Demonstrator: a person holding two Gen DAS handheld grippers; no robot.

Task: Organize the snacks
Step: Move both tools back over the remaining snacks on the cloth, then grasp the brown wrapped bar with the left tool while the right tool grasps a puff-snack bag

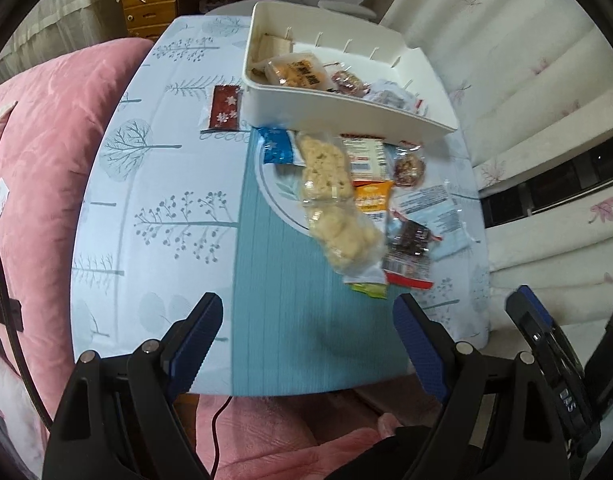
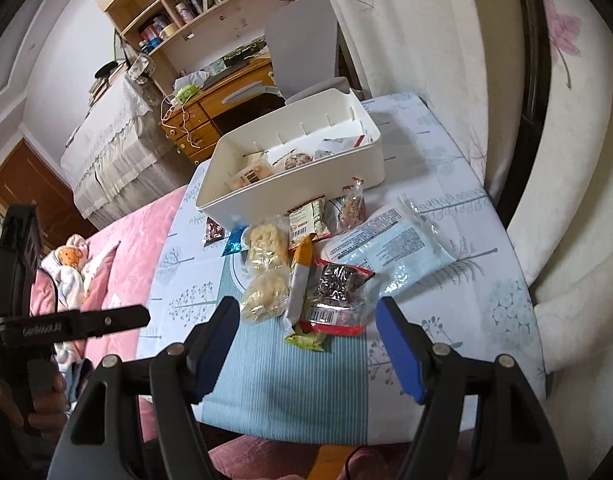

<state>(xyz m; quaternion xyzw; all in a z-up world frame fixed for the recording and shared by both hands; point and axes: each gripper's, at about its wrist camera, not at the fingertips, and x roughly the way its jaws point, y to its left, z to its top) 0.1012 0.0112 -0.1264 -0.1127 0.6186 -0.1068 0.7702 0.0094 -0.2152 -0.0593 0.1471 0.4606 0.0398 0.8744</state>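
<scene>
A: Hovering over the table (image 1: 154, 208), the left hand-held gripper (image 1: 308, 344) and right hand-held gripper (image 2: 306, 344) both stand released, nothing between the jaws.

B: And the snacks?

A: Some already lie in the white bin (image 1: 346, 108) at the far side. A loose pile remains just in front of it: two rice cakes (image 1: 330, 196), an orange packet (image 1: 370, 198), a dark red-edged packet (image 2: 340, 296), a pale blue pouch (image 2: 390, 246), a red bar (image 1: 225, 107) off by itself.

B: So which step?

A: Likely the approach to the next pick, mid-task. The dark packet lies nearest the right jaws; the next move calls for lowering, closing on its edge, then carrying it to the bin.
</scene>
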